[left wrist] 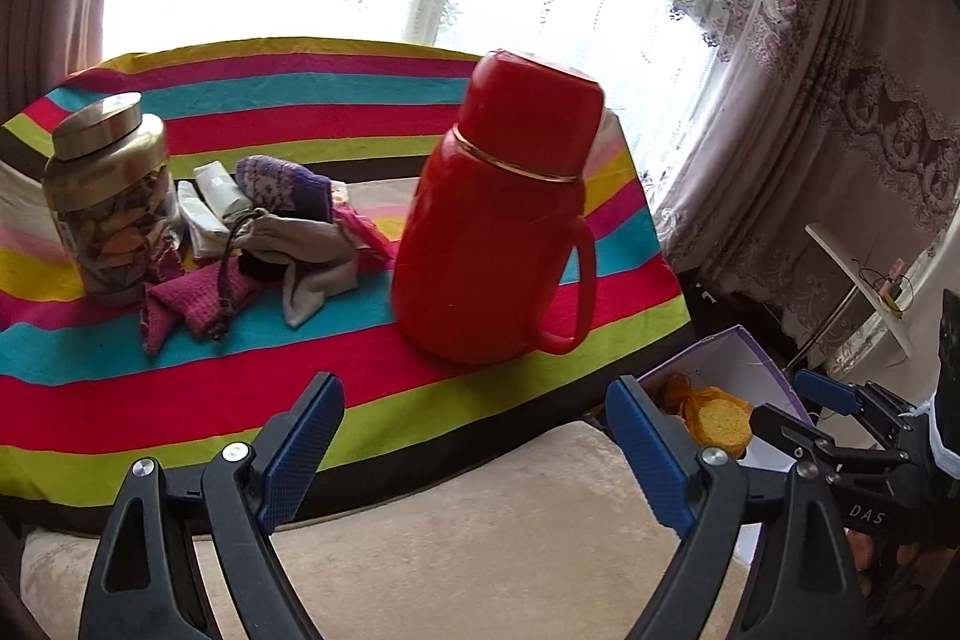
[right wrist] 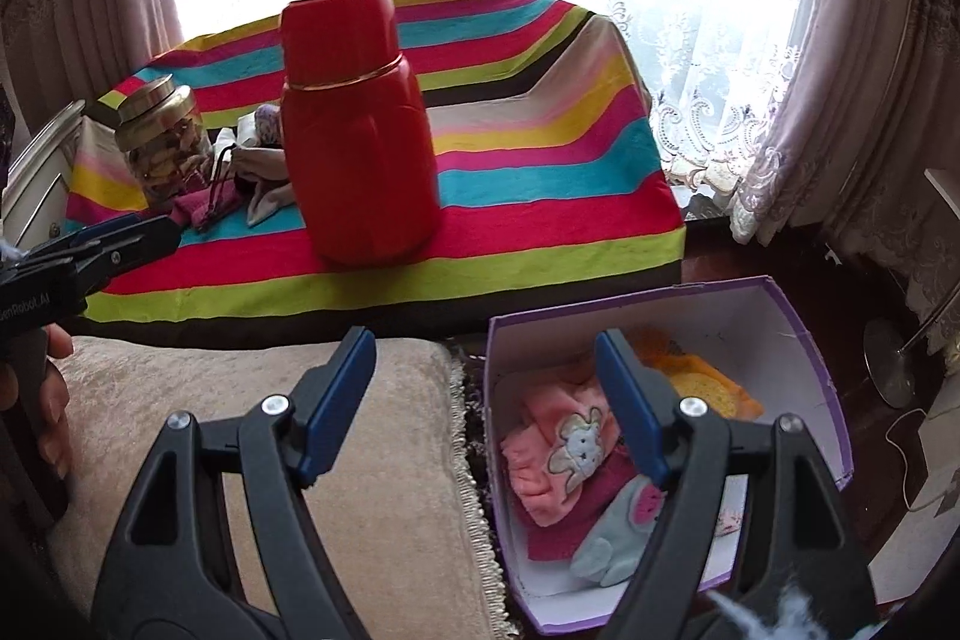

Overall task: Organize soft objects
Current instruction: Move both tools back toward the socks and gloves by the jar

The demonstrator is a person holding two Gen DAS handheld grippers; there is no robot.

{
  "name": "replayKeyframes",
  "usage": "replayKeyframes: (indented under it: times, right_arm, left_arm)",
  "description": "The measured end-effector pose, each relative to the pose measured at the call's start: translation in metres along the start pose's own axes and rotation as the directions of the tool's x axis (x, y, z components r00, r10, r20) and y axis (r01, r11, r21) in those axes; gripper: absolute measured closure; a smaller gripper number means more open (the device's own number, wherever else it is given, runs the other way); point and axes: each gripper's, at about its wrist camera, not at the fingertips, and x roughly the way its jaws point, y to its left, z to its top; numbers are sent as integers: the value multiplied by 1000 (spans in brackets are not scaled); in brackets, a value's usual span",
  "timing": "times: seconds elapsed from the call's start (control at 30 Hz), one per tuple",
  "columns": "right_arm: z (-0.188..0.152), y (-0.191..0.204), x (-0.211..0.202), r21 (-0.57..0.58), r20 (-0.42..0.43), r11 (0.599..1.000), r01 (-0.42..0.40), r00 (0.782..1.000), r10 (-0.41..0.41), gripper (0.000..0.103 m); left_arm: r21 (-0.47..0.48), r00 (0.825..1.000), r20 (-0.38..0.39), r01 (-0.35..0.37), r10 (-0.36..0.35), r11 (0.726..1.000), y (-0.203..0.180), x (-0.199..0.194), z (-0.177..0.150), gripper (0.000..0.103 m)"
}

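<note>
Socks [left wrist: 273, 226] lie heaped, toes toward the striped cloth's [left wrist: 180, 400] near edge.

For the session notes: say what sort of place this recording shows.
Probably a lived-in room at home, by a window: lace curtains over bright panes, a striped cloth bearing a red thermos and a jar, and a box of soft clothes.
</note>
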Motion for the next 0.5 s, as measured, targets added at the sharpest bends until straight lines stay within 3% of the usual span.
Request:
replayKeyframes:
  times: [0.5]
  right_arm:
    - [5,89,31,-162,-53,976,-146,989,140,25]
  left_arm:
    - [-93,988,-20,-154,152,984,92,8,14,15]
